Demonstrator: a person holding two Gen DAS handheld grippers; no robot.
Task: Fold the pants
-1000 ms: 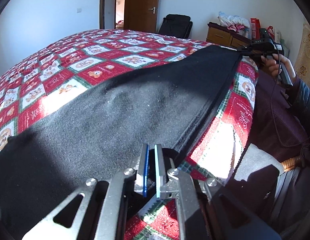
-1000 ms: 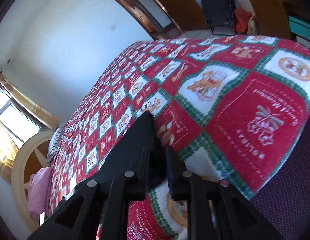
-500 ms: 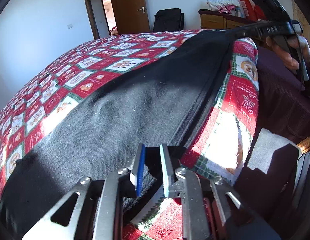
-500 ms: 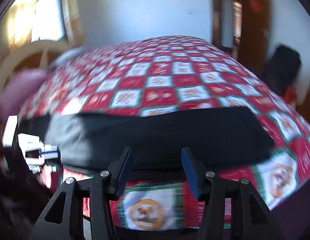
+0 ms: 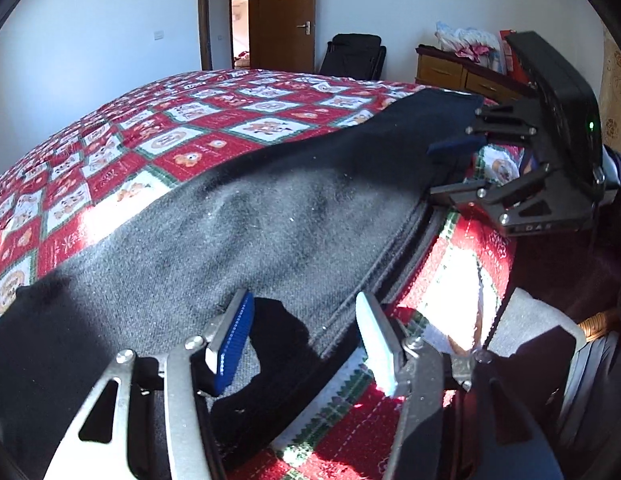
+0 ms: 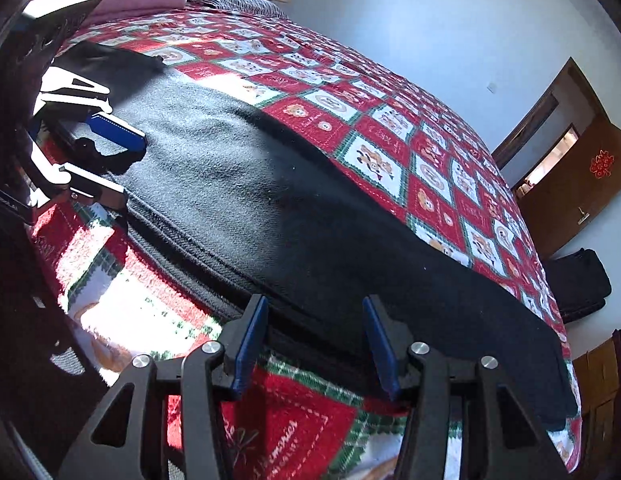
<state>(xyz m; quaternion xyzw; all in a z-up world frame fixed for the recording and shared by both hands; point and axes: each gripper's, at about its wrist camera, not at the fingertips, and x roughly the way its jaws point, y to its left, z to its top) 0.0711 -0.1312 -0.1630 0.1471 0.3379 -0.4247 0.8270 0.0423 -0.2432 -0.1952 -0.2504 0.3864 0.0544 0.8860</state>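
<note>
Black pants [image 5: 270,216] lie flat, stretched along the near edge of the bed's red patchwork quilt [image 5: 198,120]. Left gripper [image 5: 306,336] jaws opening, half wide, straddling the pants' seam edge, pads off the cloth. Right gripper [image 6: 314,340] jaws closing, moderately apart over the pants' edge, not yet pinching it.

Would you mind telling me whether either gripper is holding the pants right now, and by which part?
Neither. The left gripper is opening and the right gripper closing, both straddling the pants' near edge unclamped.
</note>
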